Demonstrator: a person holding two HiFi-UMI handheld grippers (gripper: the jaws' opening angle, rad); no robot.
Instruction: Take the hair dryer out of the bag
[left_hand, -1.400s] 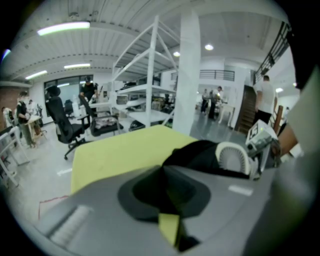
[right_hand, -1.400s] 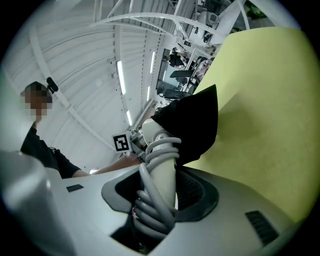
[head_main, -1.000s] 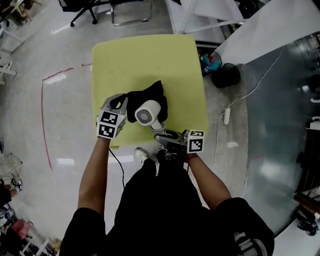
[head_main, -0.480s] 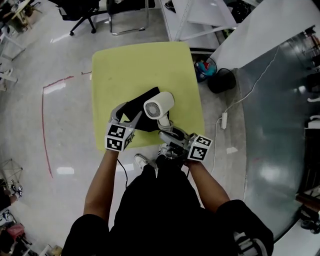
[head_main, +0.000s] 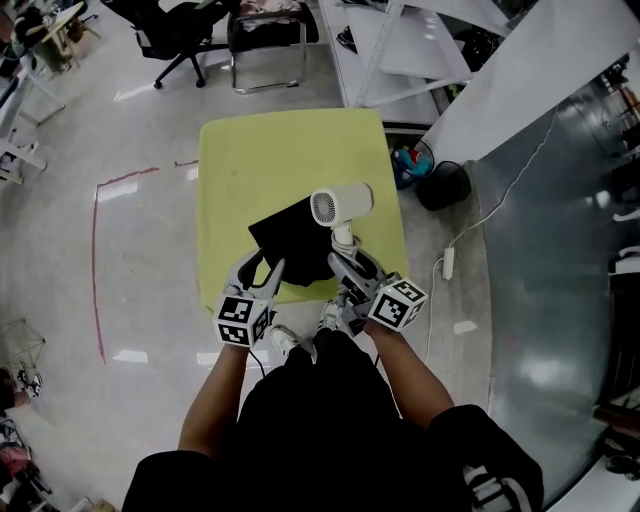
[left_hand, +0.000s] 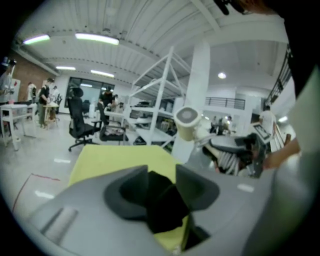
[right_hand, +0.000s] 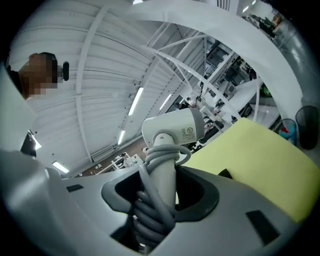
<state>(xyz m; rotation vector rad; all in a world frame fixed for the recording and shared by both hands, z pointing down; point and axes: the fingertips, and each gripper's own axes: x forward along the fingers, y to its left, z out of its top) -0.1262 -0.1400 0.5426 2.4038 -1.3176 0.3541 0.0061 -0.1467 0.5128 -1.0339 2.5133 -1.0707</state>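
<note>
Hair dryer (head_main: 341, 206) hangs clear of the bag (head_main: 290, 240) toward my desk's (head_main: 240, 170) near right corner, right tool (head_main: 343, 262) clamped on its stiff cord-wrapped handle, I'd guess top-heavy, left tool (head_main: 262, 268) closing with limp bag cloth between.

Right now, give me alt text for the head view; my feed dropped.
The right gripper holds a white hair dryer by its handle, out of the black bag lying on a yellow table. The left gripper sits at the bag's near edge, jaws closing, fabric between them but not pinched.

Open tabletop (head_main: 262, 165) beyond black bag (head_main: 290, 238) and raised hair dryer (head_main: 340, 206)
</note>
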